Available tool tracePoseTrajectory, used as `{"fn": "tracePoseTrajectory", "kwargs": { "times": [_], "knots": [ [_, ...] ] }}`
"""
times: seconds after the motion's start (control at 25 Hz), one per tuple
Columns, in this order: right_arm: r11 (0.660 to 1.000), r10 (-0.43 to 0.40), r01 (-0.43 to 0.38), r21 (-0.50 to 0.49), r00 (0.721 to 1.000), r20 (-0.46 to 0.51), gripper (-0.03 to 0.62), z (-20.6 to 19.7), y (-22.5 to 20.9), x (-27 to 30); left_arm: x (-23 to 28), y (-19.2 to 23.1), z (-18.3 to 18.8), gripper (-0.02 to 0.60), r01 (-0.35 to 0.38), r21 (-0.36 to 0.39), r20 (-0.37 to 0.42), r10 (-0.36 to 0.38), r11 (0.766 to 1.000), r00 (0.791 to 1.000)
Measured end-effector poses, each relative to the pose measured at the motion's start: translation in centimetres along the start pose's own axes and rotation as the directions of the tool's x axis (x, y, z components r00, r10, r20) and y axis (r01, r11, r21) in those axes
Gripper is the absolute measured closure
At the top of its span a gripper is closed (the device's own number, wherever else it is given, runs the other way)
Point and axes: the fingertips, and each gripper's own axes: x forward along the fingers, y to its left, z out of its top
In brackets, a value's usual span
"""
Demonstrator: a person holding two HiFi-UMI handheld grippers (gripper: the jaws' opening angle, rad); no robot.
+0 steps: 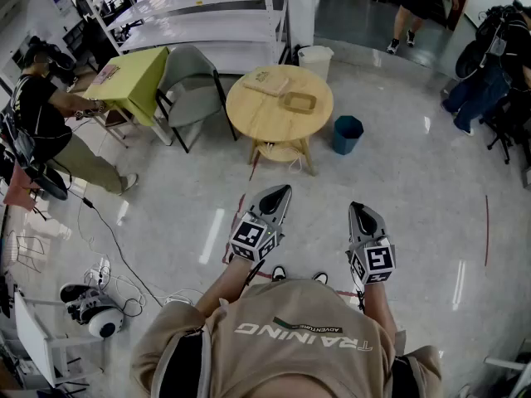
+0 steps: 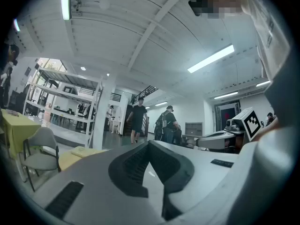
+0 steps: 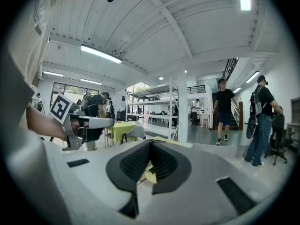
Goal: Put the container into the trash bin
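Observation:
A shallow brown container (image 1: 299, 102) lies on the round wooden table (image 1: 257, 114), beside a flat pale board (image 1: 265, 81). A blue trash bin (image 1: 348, 133) stands on the floor just right of the table. Both grippers are held in front of the person's chest, well short of the table and pointing toward it. My left gripper (image 1: 284, 189) (image 2: 149, 143) is shut with nothing in it. My right gripper (image 1: 358, 206) (image 3: 150, 142) also has its jaws together and empty. Through the slit under the right gripper's jaws I see a bit of the wooden table (image 3: 149, 172).
A white bin (image 1: 315, 60) stands behind the table and a grey chair (image 1: 192, 89) to its left, next to a yellow-green table (image 1: 133, 77). White shelving (image 1: 216, 15) lines the back. People stand at the left, far back and right. Cables and a device (image 1: 95, 309) lie on the floor at the left.

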Motion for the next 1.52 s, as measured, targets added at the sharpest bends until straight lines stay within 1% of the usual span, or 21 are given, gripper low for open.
{"fn": "tracePoseTrajectory", "kwargs": {
  "times": [0.12, 0.28, 0.36, 0.52, 0.64, 0.76, 0.92, 1.08, 1.16, 1.28, 1.4, 1.52],
  "knots": [
    [1.0, 0.003, -0.003, -0.003, 1.0, -0.006, 0.592, 0.1, 0.6, 0.9, -0.2, 0.6, 0.2, 0.578, -0.003, -0.015, -0.005, 0.003, 1.0, 1.0],
    [1.0, 0.006, -0.006, -0.001, 1.0, -0.014, 0.592, -0.2, 1.2, 2.4, -0.7, 1.5, -1.3, 0.578, 0.002, -0.044, -0.033, -0.003, 0.999, 0.999],
    [1.0, 0.0, 0.0, -0.003, 1.0, -0.013, 0.592, -0.2, 1.3, 3.3, -0.6, 2.4, -1.7, 0.578, 0.008, -0.046, -0.046, -0.011, 0.999, 0.999],
    [0.999, -0.041, 0.042, 0.009, 0.999, -0.007, 0.592, -0.2, 1.1, 5.4, -0.3, 4.7, -1.8, 0.578, 0.02, -0.048, -0.052, -0.022, 0.999, 0.998],
    [0.997, -0.076, 0.076, 0.019, 0.997, -0.007, 0.592, -0.6, 1.2, 6.7, -0.3, 6.1, -2.4, 0.578, 0.042, -0.058, -0.056, -0.045, 0.997, 0.997],
    [0.995, -0.093, 0.094, 0.023, 0.995, -0.023, 0.592, -1.3, 1.7, 8.2, -0.1, 7.7, -3.1, 0.578, 0.064, -0.063, -0.06, -0.068, 0.996, 0.996],
    [0.995, -0.086, 0.089, 0.055, 0.994, -0.068, 0.591, -2.3, 2.3, 9.6, 0.8, 9.8, -3.2, 0.578, 0.093, -0.064, -0.068, -0.097, 0.994, 0.993],
    [0.995, -0.056, 0.064, 0.071, 0.992, -0.11, 0.591, -3.3, 2.4, 11.5, 2.5, 11.8, -3.7, 0.578, 0.095, -0.068, -0.079, -0.101, 0.993, 0.992],
    [0.995, -0.048, 0.057, 0.077, 0.992, -0.12, 0.591, -3.9, 1.3, 12.7, 4.2, 12.6, -4.6, 0.578, 0.084, -0.078, -0.095, -0.091, 0.993, 0.991],
    [0.995, -0.038, 0.05, 0.089, 0.992, -0.122, 0.591, -4.4, -1.7, 14.9, 7.7, 13.4, -5.3, 0.578, 0.067, -0.086, -0.111, -0.076, 0.994, 0.991],
    [0.995, -0.036, 0.046, 0.088, 0.993, -0.115, 0.591, -4.5, -5.1, 17.3, 11.0, 14.0, -4.7, 0.578, 0.057, -0.075, -0.116, -0.066, 0.996, 0.991],
    [0.997, -0.012, 0.019, 0.077, 0.996, -0.093, 0.591, -3.7, -8.4, 19.9, 14.4, 14.7, -4.0, 0.578, 0.039, -0.071, -0.129, -0.048, 0.997, 0.99]
  ]
}}
